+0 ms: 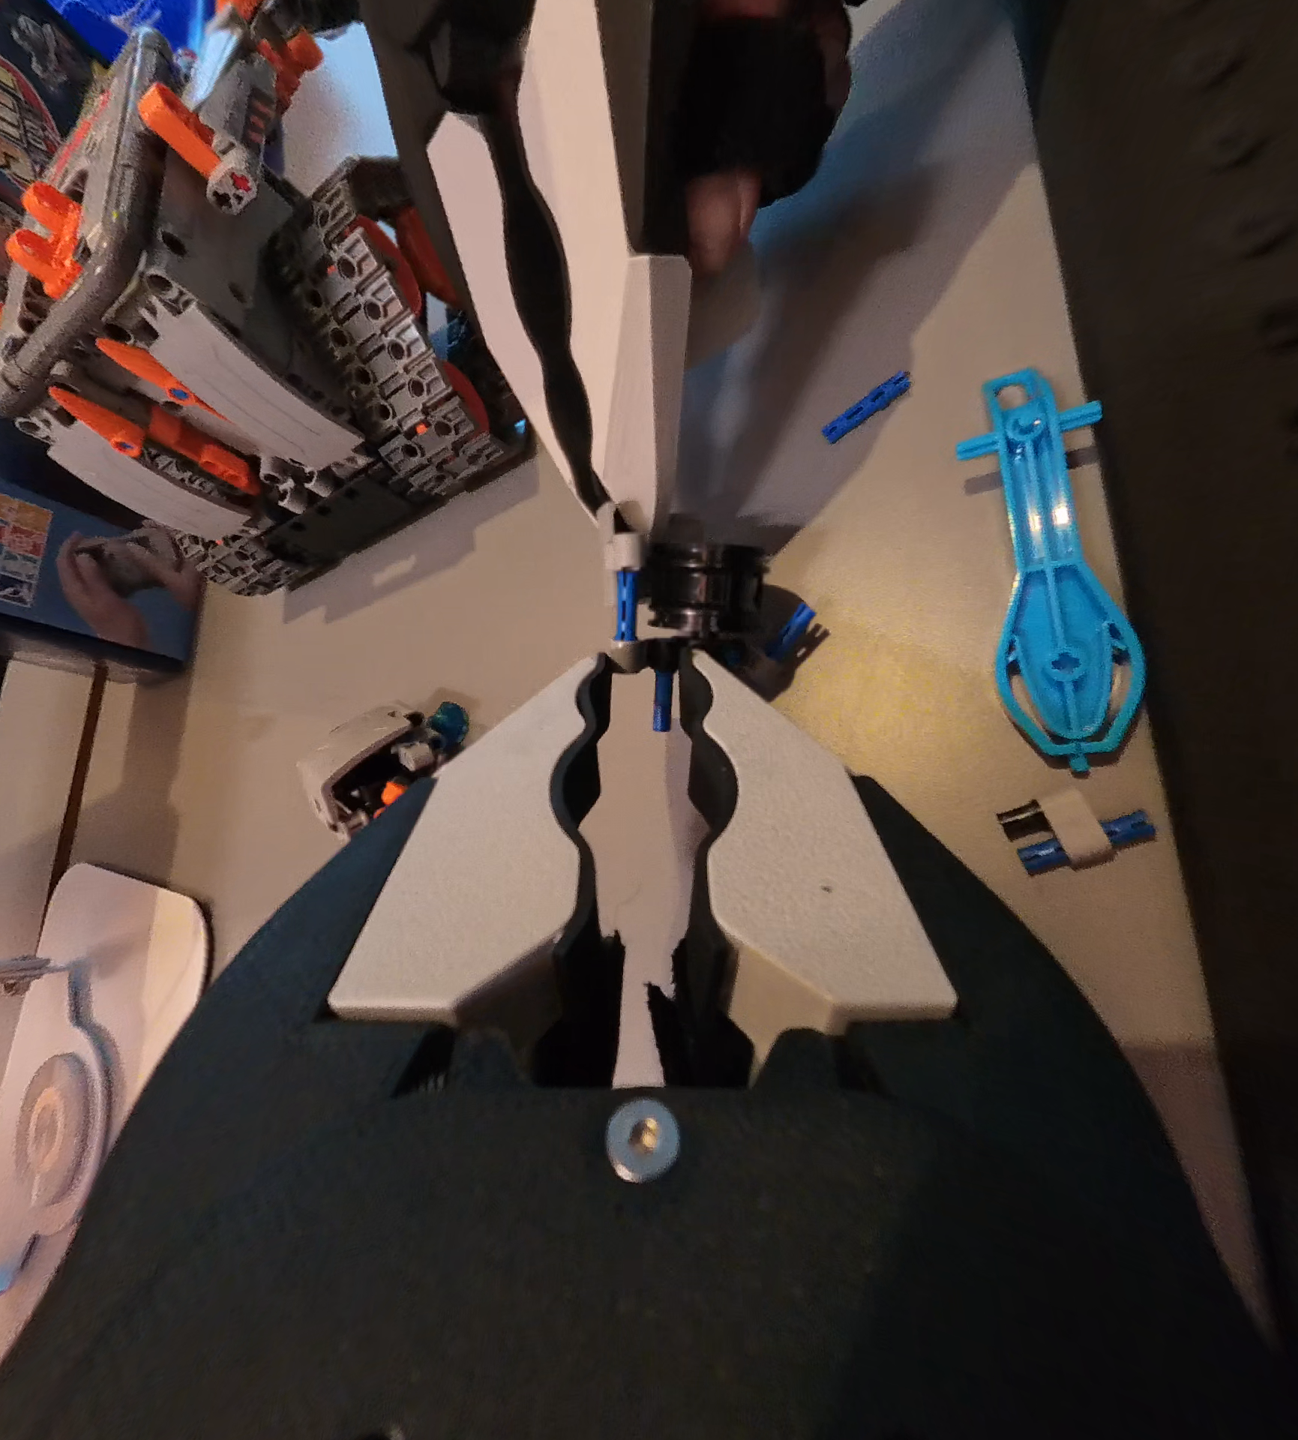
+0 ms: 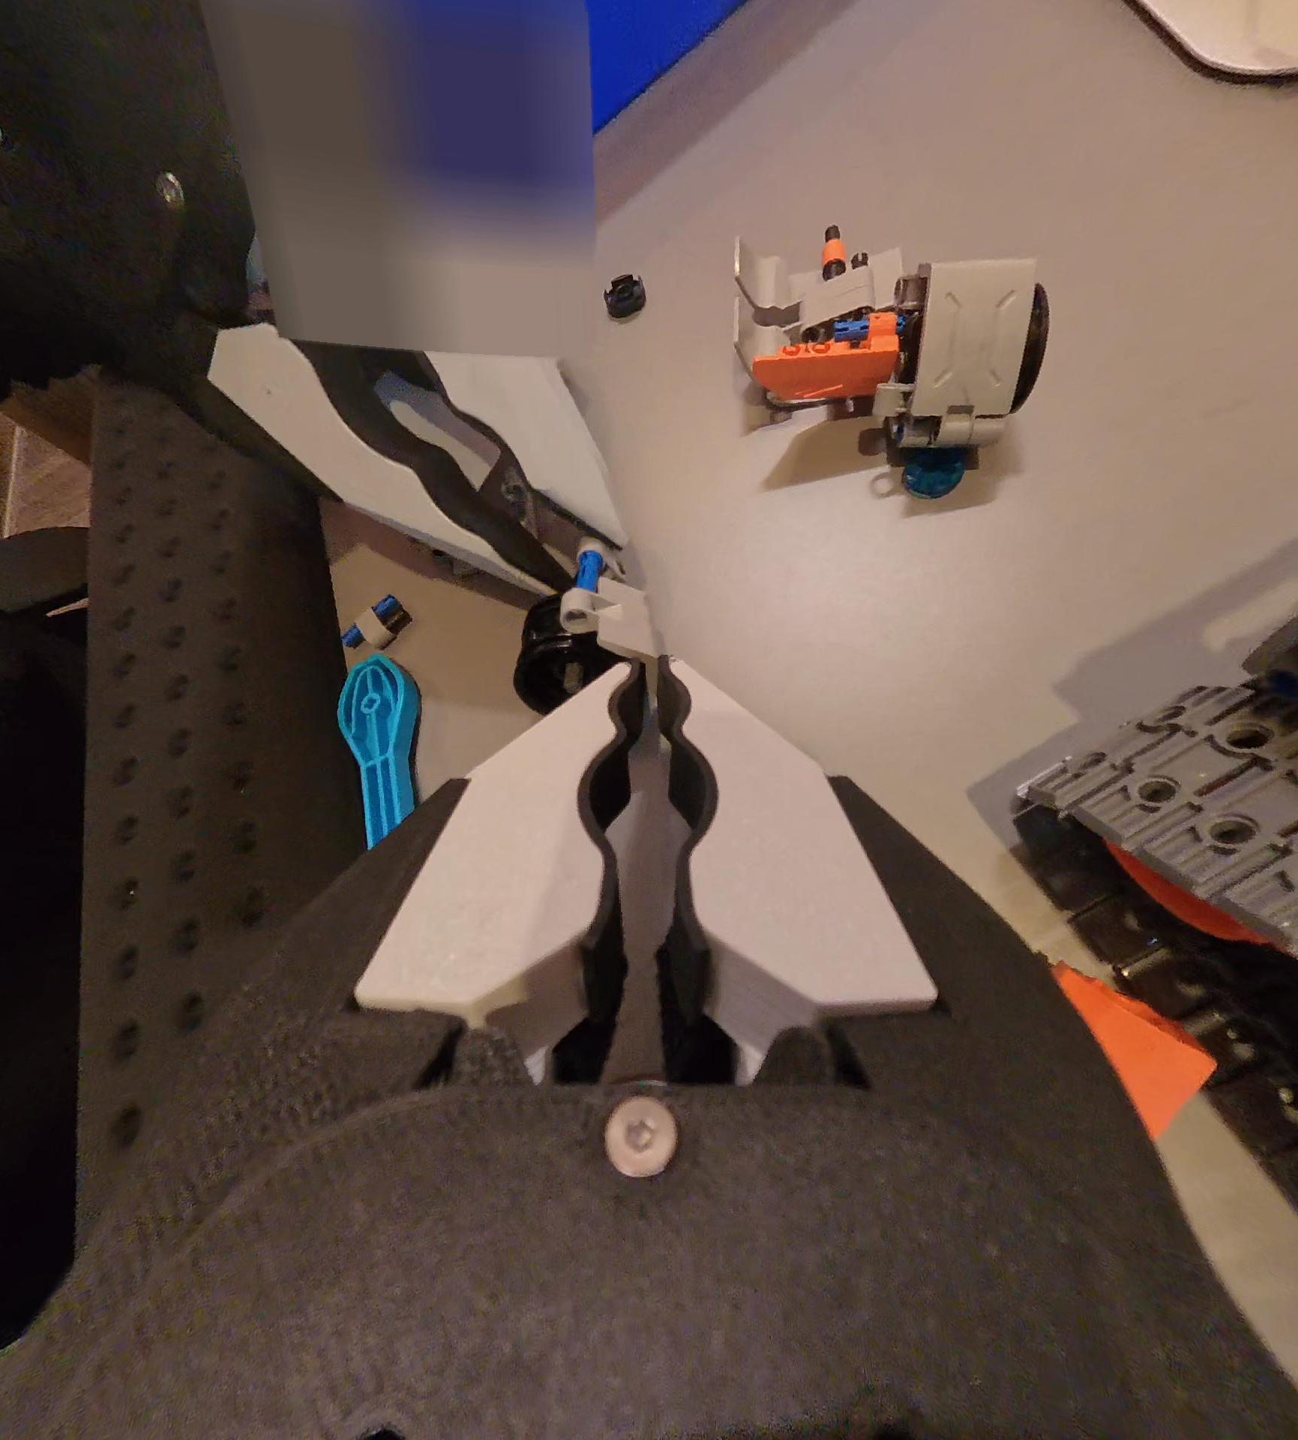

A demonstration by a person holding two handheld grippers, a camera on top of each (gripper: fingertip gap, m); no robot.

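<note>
Grippers meet tip to tip above the beige table (image 1: 396, 639), sharing one small plastic assembly (image 1: 704, 592) of grey connectors, blue pins and a black wheel hub. The left gripper (image 1: 645, 662) is narrowed around its lower grey connector and blue pin. The right gripper (image 2: 649, 670) is pinched almost closed on a grey tab at the other end. Both holds sit at the very fingertips, so the piece looks easy to twist loose.

Nearby lie a light-blue plastic separator tool (image 1: 1058, 577), a loose blue pin (image 1: 864, 407) and a grey-and-orange tracked model (image 1: 201, 351). A blue printed box (image 1: 46, 561) bears coloured lettering, left unread.
</note>
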